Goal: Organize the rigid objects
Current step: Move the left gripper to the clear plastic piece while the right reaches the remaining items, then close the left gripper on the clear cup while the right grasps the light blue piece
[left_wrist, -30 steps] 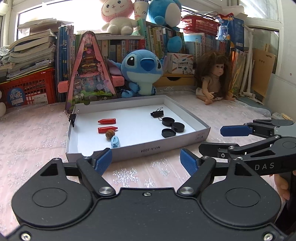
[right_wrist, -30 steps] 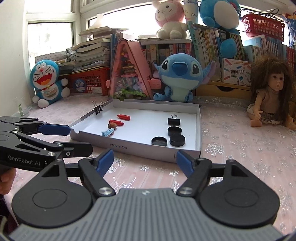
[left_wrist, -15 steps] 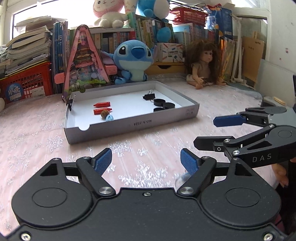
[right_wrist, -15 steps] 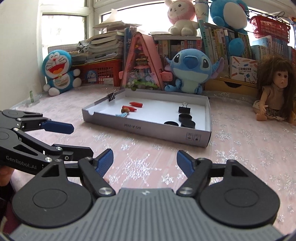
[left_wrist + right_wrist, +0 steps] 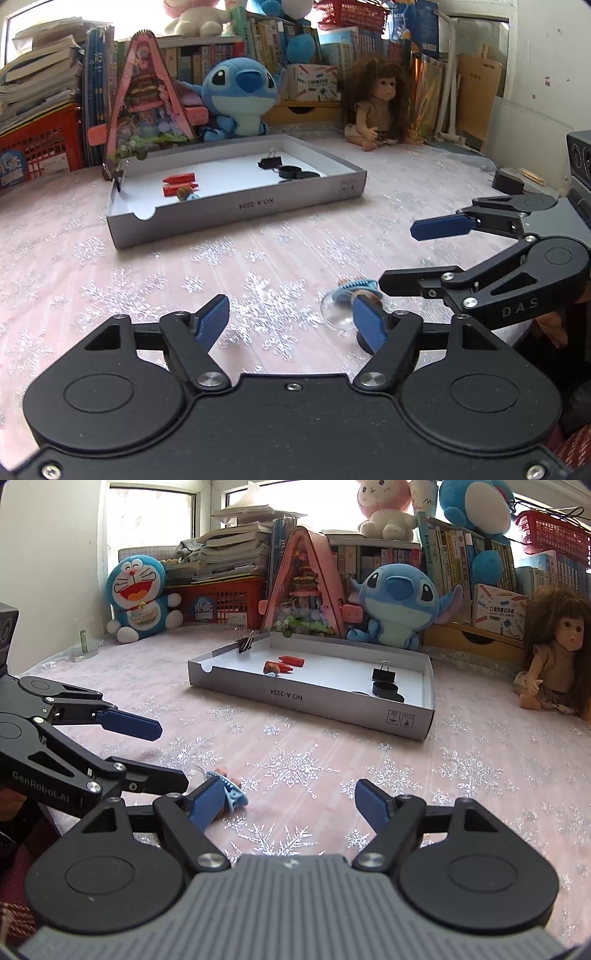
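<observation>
A: What has changed since the earlier frame?

B: Both grippers have drawn back from the tray (image 5: 236,212), which now lies farther off, and a small figure toy (image 5: 356,288) has come into view on the near desk (image 5: 110,288). The left gripper (image 5: 291,321) has just been closing; its fingers (image 5: 212,321) remain apart with only bare desk between them.

A: And the right gripper (image 5: 291,805)?

B: Its fingers (image 5: 371,806) stand apart, empty. The toy, with a clear dome (image 5: 336,314), lies just beside its left finger.

A: What lies farther out?

B: In the tray: two red crayons (image 5: 179,182), a binder clip (image 5: 271,161) and black discs (image 5: 295,172). Beyond stand a blue plush (image 5: 397,603) and a doll (image 5: 554,657).
</observation>
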A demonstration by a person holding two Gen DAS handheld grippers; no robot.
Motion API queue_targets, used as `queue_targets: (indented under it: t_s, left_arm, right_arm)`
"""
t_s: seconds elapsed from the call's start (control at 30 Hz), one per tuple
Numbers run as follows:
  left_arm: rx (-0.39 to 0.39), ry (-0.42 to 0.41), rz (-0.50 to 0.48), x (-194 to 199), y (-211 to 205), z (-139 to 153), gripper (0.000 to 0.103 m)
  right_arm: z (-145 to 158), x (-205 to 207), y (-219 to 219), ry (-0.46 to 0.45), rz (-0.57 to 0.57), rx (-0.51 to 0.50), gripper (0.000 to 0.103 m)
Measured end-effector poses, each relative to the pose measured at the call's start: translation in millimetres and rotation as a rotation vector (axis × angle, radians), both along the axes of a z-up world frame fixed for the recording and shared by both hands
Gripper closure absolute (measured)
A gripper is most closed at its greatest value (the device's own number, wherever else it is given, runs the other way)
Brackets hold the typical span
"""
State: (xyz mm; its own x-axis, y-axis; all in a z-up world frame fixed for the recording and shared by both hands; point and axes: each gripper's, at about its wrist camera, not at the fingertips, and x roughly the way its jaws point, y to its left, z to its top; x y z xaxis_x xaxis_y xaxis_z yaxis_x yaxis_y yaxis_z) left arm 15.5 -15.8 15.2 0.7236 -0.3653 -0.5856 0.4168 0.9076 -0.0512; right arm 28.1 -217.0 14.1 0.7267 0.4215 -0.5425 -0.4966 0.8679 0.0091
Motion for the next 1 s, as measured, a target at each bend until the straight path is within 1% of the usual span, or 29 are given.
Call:
queue_targets:
  t_s: [0.07, 0.13, 0.23, 0.33, 0.4, 0.5, 0.53, 0.8, 0.9, 1.0]
  left_arm:
    - [0.0, 0.003, -0.002, -0.9, -1.8, -0.9, 0.043]
    - [-0.005, -0.001, -0.015, -2.9, -3.8, -0.5, 0.045]
    - [-0.003, -0.011, -0.044, -6.5, -7.9, -0.3, 0.046]
    - [0.007, -0.005, -0.055, -6.1, -12.1, -2.5, 0.051]
    - [0.0, -0.001, -0.053, -4.0, -14.0, -4.1, 0.055]
    - [-0.003, 0.004, -0.034, -0.9, -15.5, -5.4, 0.07]
    - [-0.001, 0.011, -0.03, 0.6, -15.5, -6.2, 0.078]
    - [-0.01, 0.018, 0.037, 9.0, -6.2, -7.3, 0.078]
    - [-0.013, 0.019, 0.049, 10.5, -3.5, -7.2, 0.078]
    - [-0.014, 0.019, 0.059, 11.7, -1.4, -6.9, 0.078]
  right_arm:
    - [-1.9, 0.1, 1.9, -0.007, -0.013, -0.02, 0.017]
    - [-3.4, 0.6, 3.5, -0.011, -0.024, -0.039, 0.017]
    - [-5.1, 1.2, 2.9, -0.004, -0.022, -0.038, 0.017]
    - [-6.1, 1.7, 2.2, 0.001, -0.019, -0.034, 0.017]
    - [-7.0, 2.0, 2.4, 0.005, -0.019, -0.031, 0.017]
    - [-7.9, 2.3, 2.8, 0.009, -0.018, -0.029, 0.017]
    - [-8.1, 2.2, 3.1, 0.01, -0.017, -0.029, 0.017]
    - [-9.4, 5.0, 7.1, 0.015, -0.006, -0.034, 0.017]
    - [-10.2, 8.8, 11.4, 0.018, -0.013, -0.045, 0.017]
    - [-9.5, 10.7, 14.9, 0.021, 0.005, -0.041, 0.017]
